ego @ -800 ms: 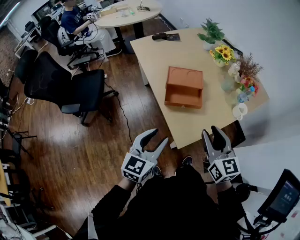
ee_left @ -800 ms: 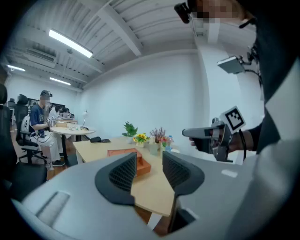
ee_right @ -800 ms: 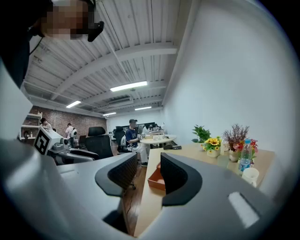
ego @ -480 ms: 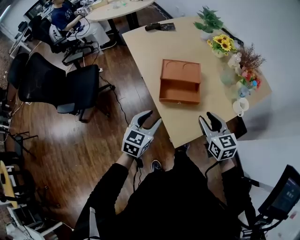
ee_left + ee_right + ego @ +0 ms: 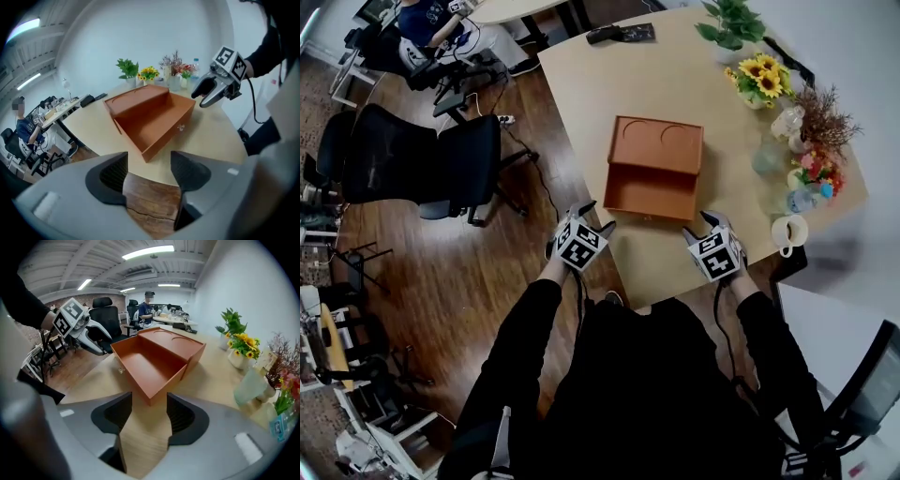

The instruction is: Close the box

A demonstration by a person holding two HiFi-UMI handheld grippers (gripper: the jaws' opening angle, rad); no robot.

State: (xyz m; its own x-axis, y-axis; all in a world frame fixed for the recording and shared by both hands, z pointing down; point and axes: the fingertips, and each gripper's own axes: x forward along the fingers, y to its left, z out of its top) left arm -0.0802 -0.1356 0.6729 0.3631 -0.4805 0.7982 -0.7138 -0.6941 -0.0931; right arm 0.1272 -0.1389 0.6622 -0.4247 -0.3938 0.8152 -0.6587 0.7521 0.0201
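Box [image 5: 654,171], mid-frame, looks rigid and probably light; best taken by the opened lid's [image 5: 658,143] far edge. Left claw [image 5: 149,163] and right claw [image 5: 149,401] gape wide, empty.

Your box [image 5: 654,169] is plain orange-brown inside and out, set on a pale tan desk [image 5: 609,84]. Your left hand-held gripper [image 5: 593,217] and right hand-held gripper [image 5: 701,223] are grey and black; each cube bears black-and-white square markers. Your sleeves [image 5: 520,347] are black. The floor [image 5: 469,300] is dark brown wood grain, the office chair [image 5: 412,159] black, the sunflowers [image 5: 759,77] yellow, the mug [image 5: 787,232] white.
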